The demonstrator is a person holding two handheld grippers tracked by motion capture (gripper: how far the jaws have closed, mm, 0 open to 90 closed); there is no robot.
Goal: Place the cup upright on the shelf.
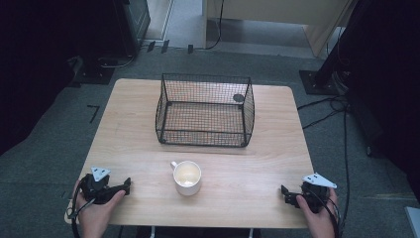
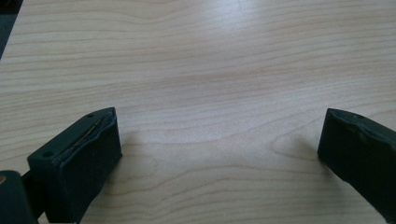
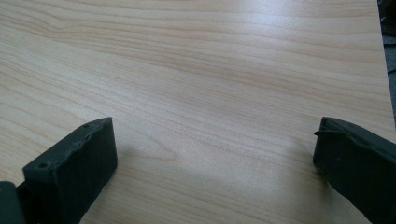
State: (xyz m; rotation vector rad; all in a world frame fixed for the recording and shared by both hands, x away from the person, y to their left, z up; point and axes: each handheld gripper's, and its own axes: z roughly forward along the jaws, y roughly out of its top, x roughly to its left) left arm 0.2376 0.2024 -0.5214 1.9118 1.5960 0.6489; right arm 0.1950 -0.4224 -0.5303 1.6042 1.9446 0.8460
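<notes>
both claws rest at the near corners of the pale wood-grain tabletop, the left claw at the person's left and the right claw at the right, each with its black jaws spread wide and nothing between them. in the left gripper view and the right gripper view bare wood lies in the gap. this reads as a ready stance: hands parked well apart and low, so the middle is open.

the white ceramic mug stands upright between the claws, near the front edge and touching neither, its handle turned to the far left. it is the thing nearest both, so likely the one to be picked up. behind it, apart from it, sits the black wire mesh basket, open at the top, a probable place for the mug.

the left hand and the right hand come in from the bottom, each wrapped around its tool, with the claw tips angled inward toward the mug.
</notes>
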